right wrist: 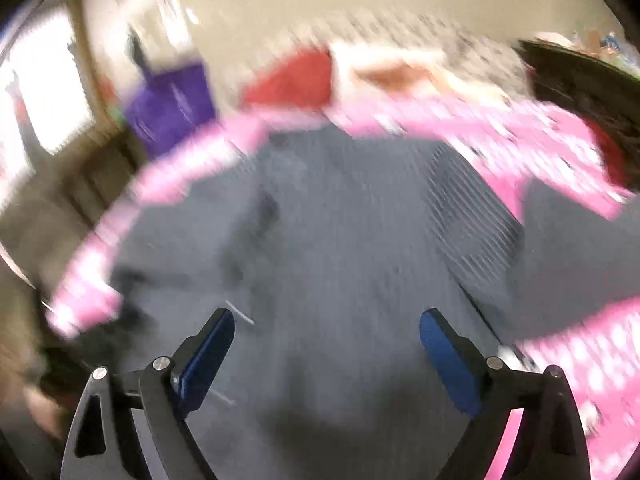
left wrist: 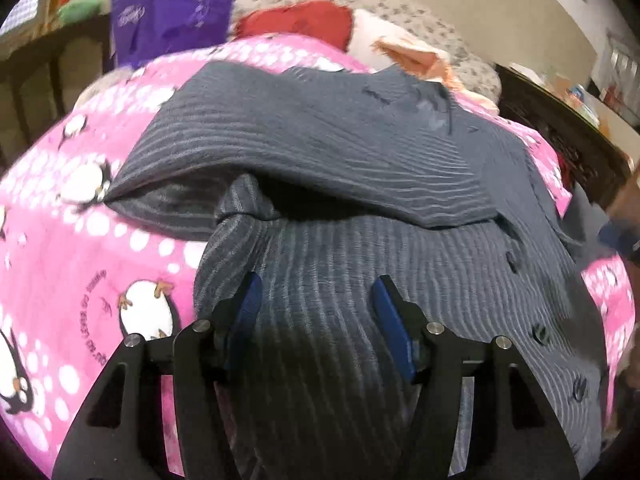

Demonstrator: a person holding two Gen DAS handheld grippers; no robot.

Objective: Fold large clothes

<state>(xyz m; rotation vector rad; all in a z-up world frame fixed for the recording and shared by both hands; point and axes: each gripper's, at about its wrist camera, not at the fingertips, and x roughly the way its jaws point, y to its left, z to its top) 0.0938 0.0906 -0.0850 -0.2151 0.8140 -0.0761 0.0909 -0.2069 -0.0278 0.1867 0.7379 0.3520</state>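
A dark grey-blue striped button shirt lies spread on a pink penguin blanket. One part of it is folded across the top, and a bunched fold sits at its left side. My left gripper hovers close over the shirt's near part, open, with its blue pads apart and only flat cloth below them. The right wrist view is blurred by motion. In it the same shirt fills the middle, and my right gripper stands wide open above it with nothing held.
A purple bag hangs at the back left. A red cushion, a white and orange plush toy and a grey patterned pillow lie behind the blanket. Dark wooden furniture stands on the right, a dark railing on the left.
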